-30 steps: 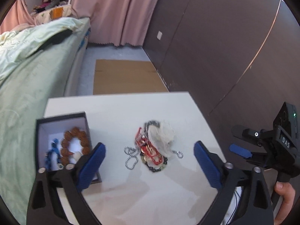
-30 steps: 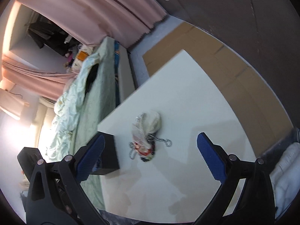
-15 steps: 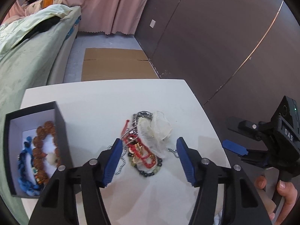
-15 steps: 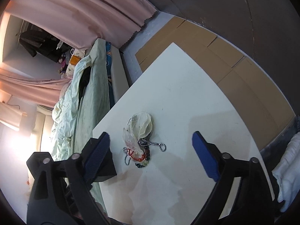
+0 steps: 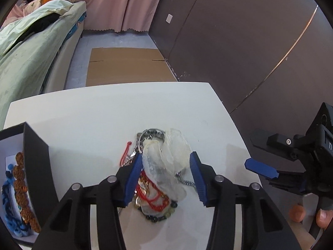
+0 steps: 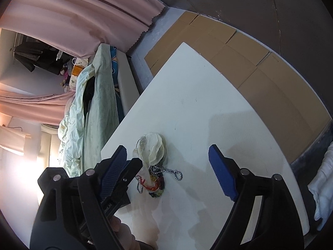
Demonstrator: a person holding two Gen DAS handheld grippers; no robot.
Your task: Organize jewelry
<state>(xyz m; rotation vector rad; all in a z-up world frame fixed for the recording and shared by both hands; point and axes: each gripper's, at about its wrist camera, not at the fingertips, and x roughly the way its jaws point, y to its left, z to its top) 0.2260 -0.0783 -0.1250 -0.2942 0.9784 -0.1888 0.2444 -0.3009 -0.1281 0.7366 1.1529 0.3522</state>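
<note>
A tangle of jewelry (image 5: 154,200) lies mid-table: red cord, dark beads, a silver ball chain (image 5: 185,181), part-covered by a crumpled clear plastic bag (image 5: 166,158). My left gripper (image 5: 165,177) straddles the bag, jaws closing; the blue pads (image 5: 133,179) stand at its sides without squeezing it. A black box (image 5: 35,166) at the left holds a brown bead bracelet (image 5: 20,187) and a blue one (image 5: 8,208). My right gripper (image 6: 169,171) hovers wide above the same jewelry pile (image 6: 156,185) and bag (image 6: 152,148), jaws closing slightly, with nothing held.
The white table (image 5: 104,114) ends close to the right of the pile, where the right gripper (image 5: 262,168) hangs. A bed with a green cover (image 5: 27,58) runs along the left. Flat cardboard (image 5: 124,66) lies on the floor beyond, by a dark wall (image 5: 239,52).
My left gripper has come down and forward over the pile, its jaws narrowing around the bag. The right gripper has sunk a little, rolled, and narrowed slightly.
</note>
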